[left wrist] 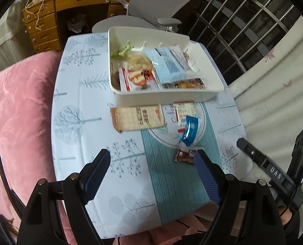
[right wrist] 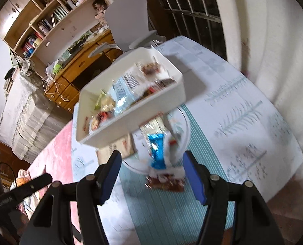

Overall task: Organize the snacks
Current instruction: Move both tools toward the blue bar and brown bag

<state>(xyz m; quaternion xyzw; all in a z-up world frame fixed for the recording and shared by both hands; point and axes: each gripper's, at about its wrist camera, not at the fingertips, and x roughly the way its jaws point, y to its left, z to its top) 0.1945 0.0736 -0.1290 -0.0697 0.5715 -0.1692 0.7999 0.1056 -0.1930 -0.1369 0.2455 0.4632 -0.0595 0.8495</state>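
A white tray [left wrist: 167, 97] at the table's far side holds several snack packets. In front of it on the table lie a tan cracker packet [left wrist: 138, 118], a blue packet [left wrist: 189, 131], a white and red packet [left wrist: 183, 110] and a brown packet [left wrist: 184, 155]. My left gripper [left wrist: 151, 175] is open and empty above the near table, its right finger next to the brown packet. My right gripper [right wrist: 151, 175] is open and empty, hovering over the blue packet [right wrist: 156, 151] and the brown packet [right wrist: 167, 183]. The tray [right wrist: 131, 128] lies just beyond. The right wrist view is blurred.
The table [left wrist: 86, 102] has a white and teal tree-print cloth. A pink cushion [left wrist: 18, 112] lies to the left. A grey office chair [left wrist: 157, 4] and a wooden desk [left wrist: 49, 20] stand behind. White bedding [left wrist: 274, 94] and a window grille [left wrist: 243, 20] are at the right.
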